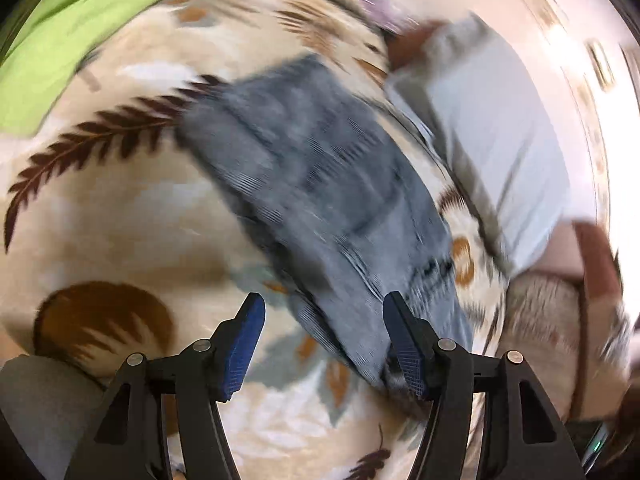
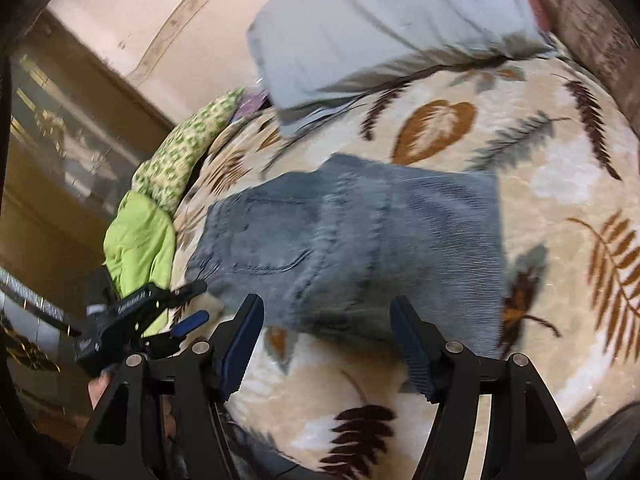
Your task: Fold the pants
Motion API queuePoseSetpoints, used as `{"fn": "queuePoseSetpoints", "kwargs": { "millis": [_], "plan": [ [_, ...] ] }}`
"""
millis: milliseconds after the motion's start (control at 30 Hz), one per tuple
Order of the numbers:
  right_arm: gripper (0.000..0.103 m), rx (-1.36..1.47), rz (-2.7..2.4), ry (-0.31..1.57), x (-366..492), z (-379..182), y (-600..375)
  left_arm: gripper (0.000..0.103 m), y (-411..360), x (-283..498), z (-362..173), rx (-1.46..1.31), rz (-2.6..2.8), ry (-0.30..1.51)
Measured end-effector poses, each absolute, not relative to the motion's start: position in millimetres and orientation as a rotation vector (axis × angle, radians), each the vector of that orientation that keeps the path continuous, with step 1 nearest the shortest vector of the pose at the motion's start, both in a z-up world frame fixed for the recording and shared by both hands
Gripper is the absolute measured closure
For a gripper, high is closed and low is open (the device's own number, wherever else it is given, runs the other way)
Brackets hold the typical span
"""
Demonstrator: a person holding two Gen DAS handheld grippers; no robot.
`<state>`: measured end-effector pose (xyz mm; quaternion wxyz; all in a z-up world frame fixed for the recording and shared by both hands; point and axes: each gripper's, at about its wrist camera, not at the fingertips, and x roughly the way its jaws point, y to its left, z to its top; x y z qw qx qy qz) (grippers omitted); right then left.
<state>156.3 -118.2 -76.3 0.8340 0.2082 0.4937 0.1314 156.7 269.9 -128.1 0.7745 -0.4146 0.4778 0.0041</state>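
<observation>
On the leaf-patterned blanket (image 2: 560, 184) the pants (image 2: 352, 240) lie folded into a grey-blue corduroy block, a back pocket showing in the right wrist view. Only that view shows the left gripper (image 2: 192, 304) from outside, at the pants' left edge beside a green cloth (image 2: 140, 240). The left wrist view is smeared; the pants (image 1: 320, 200) run between the left gripper's (image 1: 324, 340) spread, empty fingers. The right gripper (image 2: 326, 344) is spread wide too, holding nothing. A pale pillow (image 2: 380, 24) lies beyond.
</observation>
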Motion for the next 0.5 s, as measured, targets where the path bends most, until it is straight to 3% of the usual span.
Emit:
{"fn": "queuePoseSetpoints", "kwargs": {
  "millis": [300,500],
  "plan": [
    [0.032,0.384,0.343,1.076,170,-84,-80,0.039,318,178,-172,-1.126,0.142,1.014],
    [0.032,0.379,0.342,1.093,187,-97,-73,0.040,316,203,-183,-1.086,0.163,0.992]
  ]
}}
